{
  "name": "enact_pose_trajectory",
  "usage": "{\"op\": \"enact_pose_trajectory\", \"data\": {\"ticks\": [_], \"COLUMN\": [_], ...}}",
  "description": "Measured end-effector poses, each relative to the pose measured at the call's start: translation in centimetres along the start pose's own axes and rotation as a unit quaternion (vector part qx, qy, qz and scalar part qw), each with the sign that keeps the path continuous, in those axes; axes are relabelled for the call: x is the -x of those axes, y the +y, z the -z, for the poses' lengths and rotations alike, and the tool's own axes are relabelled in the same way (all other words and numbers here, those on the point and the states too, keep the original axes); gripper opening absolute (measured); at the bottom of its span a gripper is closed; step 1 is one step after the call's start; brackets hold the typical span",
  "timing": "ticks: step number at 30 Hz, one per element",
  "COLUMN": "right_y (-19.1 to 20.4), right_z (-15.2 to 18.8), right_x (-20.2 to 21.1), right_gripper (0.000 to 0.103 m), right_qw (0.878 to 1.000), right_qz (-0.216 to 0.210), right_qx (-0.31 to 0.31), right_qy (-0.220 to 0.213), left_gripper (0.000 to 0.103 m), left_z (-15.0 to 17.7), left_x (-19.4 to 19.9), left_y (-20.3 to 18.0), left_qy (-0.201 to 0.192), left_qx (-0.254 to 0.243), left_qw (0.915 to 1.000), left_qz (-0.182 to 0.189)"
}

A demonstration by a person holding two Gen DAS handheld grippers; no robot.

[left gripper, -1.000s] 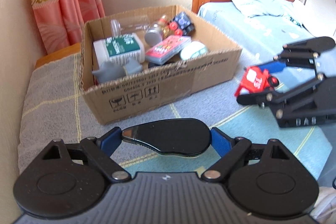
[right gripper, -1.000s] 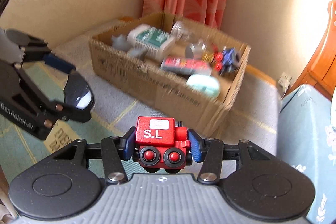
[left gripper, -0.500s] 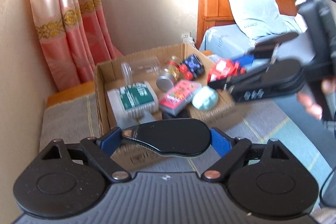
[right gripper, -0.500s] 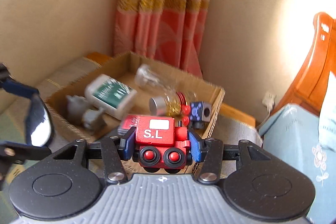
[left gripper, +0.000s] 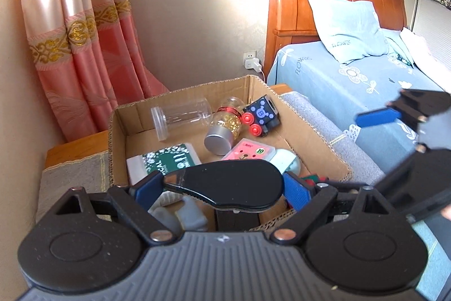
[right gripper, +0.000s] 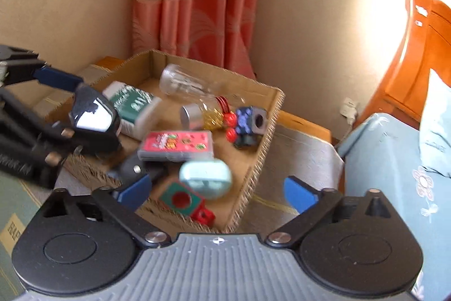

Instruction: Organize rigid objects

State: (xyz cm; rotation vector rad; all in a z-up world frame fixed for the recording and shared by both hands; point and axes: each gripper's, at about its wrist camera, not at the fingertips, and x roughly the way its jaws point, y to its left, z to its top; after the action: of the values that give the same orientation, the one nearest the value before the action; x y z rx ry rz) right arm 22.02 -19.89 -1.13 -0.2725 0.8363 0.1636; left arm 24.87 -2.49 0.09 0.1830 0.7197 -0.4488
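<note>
1. Right wrist view: the right gripper (right gripper: 217,192) hangs over the near corner of the cardboard box (right gripper: 267,131), its jaws opening wide with nothing pressed between the pads; the red toy block (right gripper: 186,202) lies tipped in that near corner, just below the jaws and beside the mint earbud case (right gripper: 205,179), so I judge the drop step for this piece is at its end

2. Left wrist view: the left gripper (left gripper: 222,185) has its jaws set fairly wide and closed on a flat black oval object (left gripper: 225,185), held lengthwise between the blue pads above the near wall of the box; this piece is, I judge, next to go in

3. What the next move calls for, as I read it: the right gripper clears back off the corner; the left one carries the black object past the near wall and releases it over a bare patch of the floor of the box

4. Room and edges: the box is crowded; green-labelled box (left gripper: 166,160), clear jar (left gripper: 180,117), gold-filled bottle (left gripper: 225,129), blue toy block (left gripper: 260,116), pink card pack (left gripper: 248,151); the barest floor shows along the right-hand wall and toward the far left corner; the two grippers are near each other over the near edge, so a clash there is the risk; the bed (left gripper: 352,81) is just beside the box
</note>
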Motion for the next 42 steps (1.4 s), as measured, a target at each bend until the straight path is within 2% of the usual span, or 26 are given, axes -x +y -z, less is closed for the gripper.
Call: {"op": "enact_pose_trajectory", "data": {"ticks": [6,11,15,17,21,28,35,42], "right_y": [0.8,1.1,0.8,0.9,1.5,1.8,2.0,1.9], "right_z": [1.1,1.4,1.6,1.8,2.3,2.2,2.0,1.8], "right_x": [1.5,2.4,2.0,1.9,2.7,4.4,5.3,5.7], "right_gripper": [0.103,0.103,0.103,0.103,0.103,0.103,0.103,0.103], "right_qw": [0.999,0.998,0.992,0.989,0.987,0.985,0.985,0.985], "right_qz": [0.025,0.059,0.086,0.1,0.089,0.089,0.081,0.078], "right_qx": [0.007,-0.01,-0.054,-0.073,-0.1,-0.125,-0.137,-0.143], "right_qy": [0.018,0.035,0.073,0.087,0.09,0.075,0.066,0.062], "left_gripper": [0.098,0.101,0.101,0.101,0.101,0.101,0.101,0.101], "left_z": [-0.1,0.4,1.5,2.3,3.5,4.3,4.2,4.0], "left_x": [-0.8,1.4,3.5,4.4,5.4,7.0,7.3,7.3], "left_y": [-0.8,-1.5,-1.9,-1.9,-2.1,-2.1,-2.9,-3.0], "left_qy": [-0.007,-0.02,-0.001,0.01,0.03,0.038,0.037,0.036], "left_qx": [0.012,0.019,0.052,0.073,0.089,0.098,0.092,0.094], "left_qw": [0.9997,0.9976,0.9917,0.9884,0.9808,0.9749,0.9781,0.9773], "left_qz": [-0.02,-0.063,-0.117,-0.133,-0.171,-0.196,-0.183,-0.186]}}
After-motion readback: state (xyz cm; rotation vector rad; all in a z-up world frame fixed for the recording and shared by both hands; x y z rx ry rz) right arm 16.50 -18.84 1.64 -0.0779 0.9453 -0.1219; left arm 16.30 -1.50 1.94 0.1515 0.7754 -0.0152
